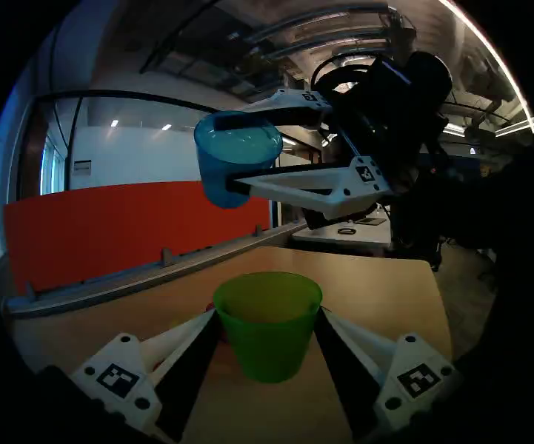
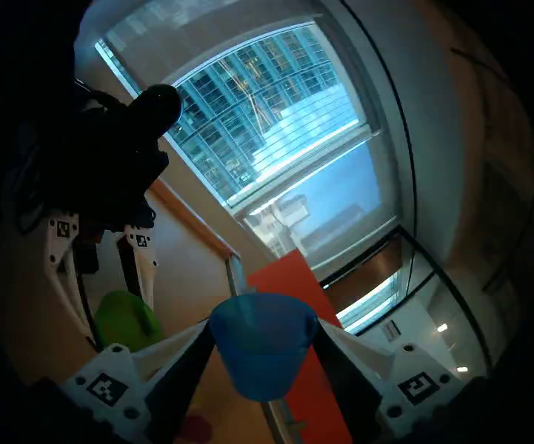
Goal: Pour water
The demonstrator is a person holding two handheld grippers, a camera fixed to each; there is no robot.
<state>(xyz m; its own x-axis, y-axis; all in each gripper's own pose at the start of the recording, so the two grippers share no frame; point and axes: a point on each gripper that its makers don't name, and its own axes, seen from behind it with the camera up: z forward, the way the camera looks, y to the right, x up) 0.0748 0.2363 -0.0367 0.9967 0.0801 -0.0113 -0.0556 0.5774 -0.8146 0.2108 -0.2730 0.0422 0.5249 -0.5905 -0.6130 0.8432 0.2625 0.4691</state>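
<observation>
A green plastic cup (image 1: 269, 324) stands upright between my left gripper's (image 1: 268, 333) white fingers, which are shut on it above a light wooden table (image 1: 370, 288). Higher up and farther off, my right gripper (image 1: 238, 164) is shut on a blue cup (image 1: 234, 164), lifted and tipped with its mouth partly toward the camera. In the right gripper view the blue cup (image 2: 262, 342) sits between the right gripper's (image 2: 264, 348) fingers, and the scene is strongly tilted. There the green cup (image 2: 127, 320) shows at lower left, held in the left gripper (image 2: 111, 296). I cannot see any water.
An orange partition (image 1: 126, 229) with a metal rail runs along the table's far left edge. Glass walls and ceiling lights lie beyond. Another desk (image 1: 355, 233) stands behind the table. A large window (image 2: 289, 140) faces tall buildings.
</observation>
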